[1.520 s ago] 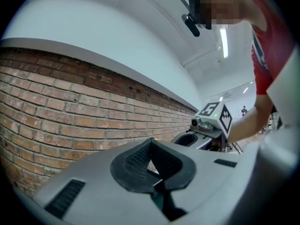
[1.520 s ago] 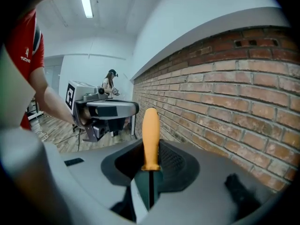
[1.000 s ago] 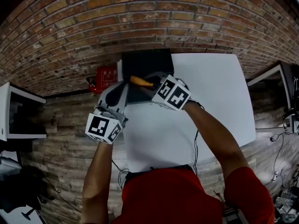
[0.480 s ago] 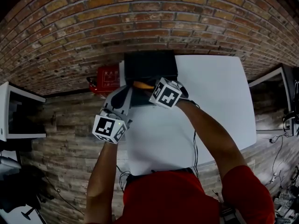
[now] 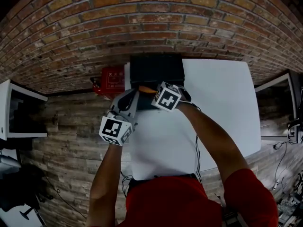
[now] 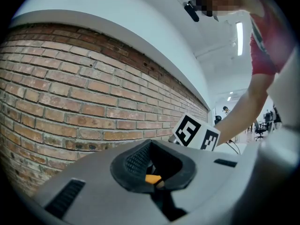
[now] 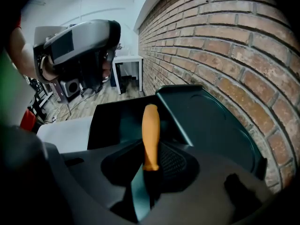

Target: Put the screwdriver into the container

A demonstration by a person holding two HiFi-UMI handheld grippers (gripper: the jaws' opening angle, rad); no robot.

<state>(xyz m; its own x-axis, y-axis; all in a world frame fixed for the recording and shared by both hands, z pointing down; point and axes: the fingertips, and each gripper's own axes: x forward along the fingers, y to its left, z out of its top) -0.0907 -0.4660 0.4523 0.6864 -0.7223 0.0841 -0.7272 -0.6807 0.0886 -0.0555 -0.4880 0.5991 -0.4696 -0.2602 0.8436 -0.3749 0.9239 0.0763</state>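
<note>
Right gripper [image 7: 150, 168] clamped on the screwdriver [image 7: 151, 125], pads closed round the lower end of its orange handle. Holds the handle pointing straight ahead, over the open black container [image 7: 115, 123] just in front of the jaws. Ahead and to the right of the jaws, the container's open lid [image 7: 211, 125], lying next to the brick wall [image 7: 234, 41]. Ahead and to the left, close by, the left gripper [image 7: 79, 50], at the container's left side. Shows its jaws drawn together in its own view, with a small orange bit at the seam; cannot tell what that bit is. Under the container, a white table [image 5: 213, 98]. Further left, past the table edge, a red object [image 5: 110, 79] near the wall.
</note>
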